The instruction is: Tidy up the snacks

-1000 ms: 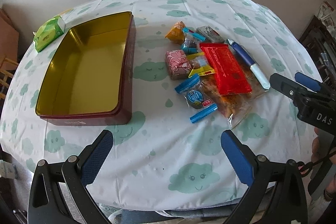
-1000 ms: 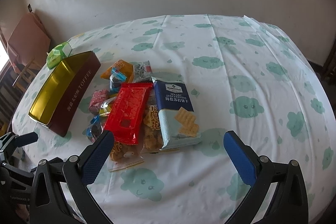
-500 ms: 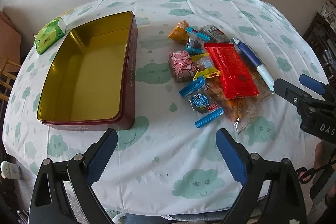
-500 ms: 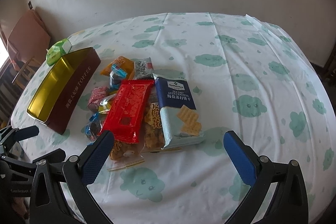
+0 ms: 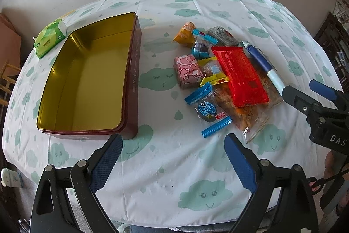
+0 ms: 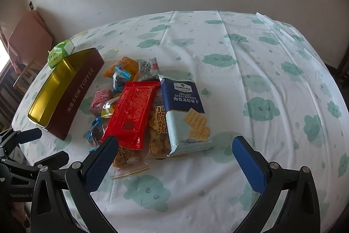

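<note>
Maroon toffee tin [image 5: 91, 78] with bare gold inside, snack packets [image 5: 220, 73] heaped beside it on surface [image 5: 174, 178], left hand-held gripper [image 5: 172, 158] and right hand-held gripper [image 6: 174, 154] both released, grasping nothing

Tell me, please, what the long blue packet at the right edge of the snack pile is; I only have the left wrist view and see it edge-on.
Observer: It is a flat blue-and-white packet of soda crackers, lying face up; the label reads "Sea Salt Soda Crackers".
Operator: Thank you. Can you read any wording on the tin's side?
Observer: Yes. The maroon side wall of the tin reads "TOFFEE" beside a line of Chinese characters.
Operator: And is the right gripper holding anything?
Observer: No. The right gripper is open with nothing between its fingers, and it hovers over the near end of the pile.
</note>
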Demonstrator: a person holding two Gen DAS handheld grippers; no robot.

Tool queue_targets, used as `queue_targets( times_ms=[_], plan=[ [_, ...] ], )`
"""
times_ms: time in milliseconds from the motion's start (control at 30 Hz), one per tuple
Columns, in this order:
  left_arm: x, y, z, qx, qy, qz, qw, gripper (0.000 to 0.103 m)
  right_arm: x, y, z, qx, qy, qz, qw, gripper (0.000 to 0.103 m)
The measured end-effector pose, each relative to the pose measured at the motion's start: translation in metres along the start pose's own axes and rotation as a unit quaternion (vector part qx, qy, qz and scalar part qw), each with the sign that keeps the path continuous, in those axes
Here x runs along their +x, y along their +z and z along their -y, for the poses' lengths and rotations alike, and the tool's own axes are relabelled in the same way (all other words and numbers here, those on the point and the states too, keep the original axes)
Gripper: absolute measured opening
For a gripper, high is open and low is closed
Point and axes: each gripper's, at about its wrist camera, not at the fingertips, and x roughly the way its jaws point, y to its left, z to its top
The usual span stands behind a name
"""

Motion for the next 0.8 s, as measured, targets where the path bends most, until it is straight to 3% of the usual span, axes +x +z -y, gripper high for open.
queue_targets(
  times_ms=[800],
  plan=[
    [0.0093, 0.0051, 0.0054, 0.002, -0.007, -0.005, 1.0, 0.092, 0.007, -0.0001, 0.0016, 0.004, 0.002, -0.001, 1.0, 0.103]
  ],
)
